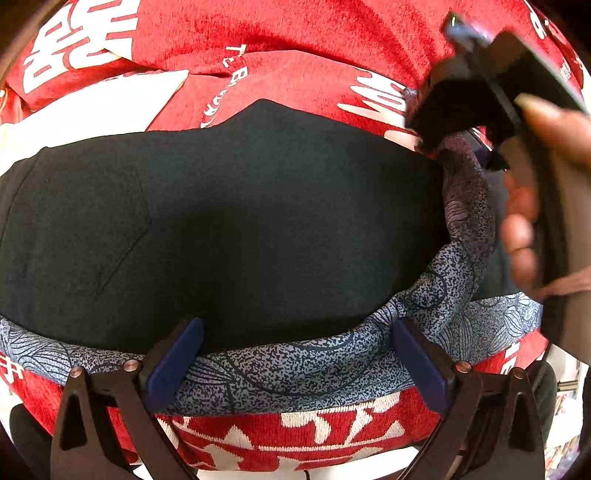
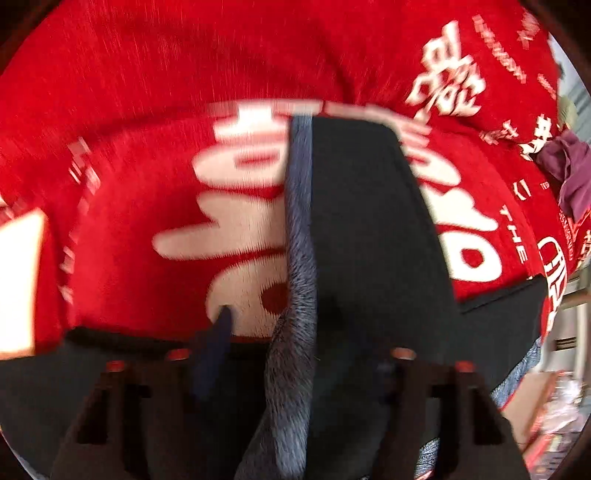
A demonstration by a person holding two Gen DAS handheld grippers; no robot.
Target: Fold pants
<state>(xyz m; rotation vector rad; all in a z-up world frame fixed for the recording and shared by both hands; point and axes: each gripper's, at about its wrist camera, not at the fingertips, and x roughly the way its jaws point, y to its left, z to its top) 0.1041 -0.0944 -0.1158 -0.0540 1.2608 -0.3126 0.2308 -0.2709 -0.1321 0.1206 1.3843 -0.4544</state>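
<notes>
Black pants (image 1: 229, 221) with a blue-grey patterned waistband (image 1: 295, 369) lie on a red blanket (image 1: 295, 33). My left gripper (image 1: 295, 362) is open, its blue pads either side of the waistband at the near edge. My right gripper (image 1: 461, 110) shows at the upper right of the left wrist view, held by a hand (image 1: 524, 221), at the pants' right corner. In the blurred right wrist view the right gripper (image 2: 299, 350) is open, with the waistband (image 2: 299, 258) and black pants fabric (image 2: 369, 240) running between its fingers.
The red blanket (image 2: 147, 74) with white lettering covers the surface. A purple cloth (image 2: 569, 170) lies at the far right edge. A white patch (image 1: 92, 107) of the blanket shows at the left. Boxes and clutter (image 2: 554, 424) sit beyond the blanket's right edge.
</notes>
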